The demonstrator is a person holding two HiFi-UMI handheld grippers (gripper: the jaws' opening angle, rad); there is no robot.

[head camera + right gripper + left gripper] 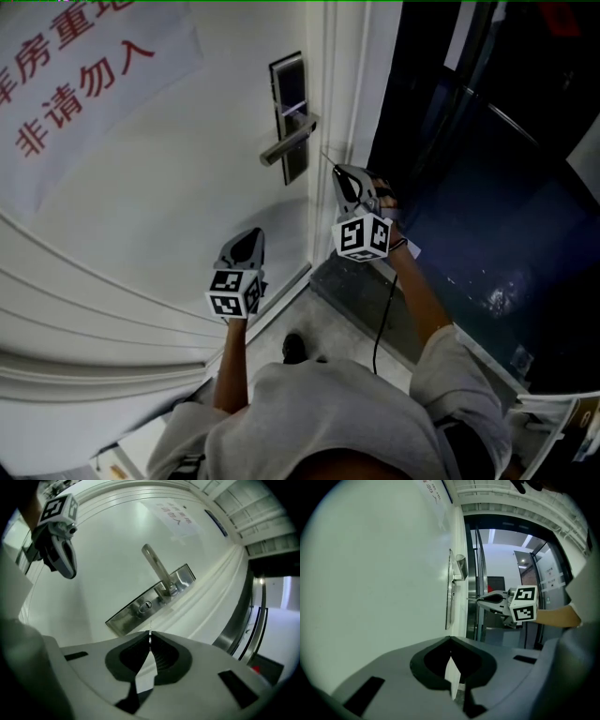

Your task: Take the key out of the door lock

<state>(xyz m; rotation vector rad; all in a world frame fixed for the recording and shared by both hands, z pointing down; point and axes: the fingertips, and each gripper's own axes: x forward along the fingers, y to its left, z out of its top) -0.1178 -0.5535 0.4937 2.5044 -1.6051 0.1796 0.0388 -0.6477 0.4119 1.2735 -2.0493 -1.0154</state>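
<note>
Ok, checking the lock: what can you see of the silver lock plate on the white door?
The long rectangular brushed-silver lock plate sits flat on the white door. A straight silver lever handle juts from it; beside the handle's base is a round keyhole, its slot empty. Nothing touches the plate; the right tool, shut on a thin metal key, points at it.

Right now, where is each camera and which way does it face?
Head view: on the head, down at the door; both forearms, left gripper, right gripper.
Left gripper view: on it, along the door toward the lock plate; own jaws together.
Right gripper view: on it, facing the lock plate; own jaws on the key.
Shared: lock plate in all three.
</note>
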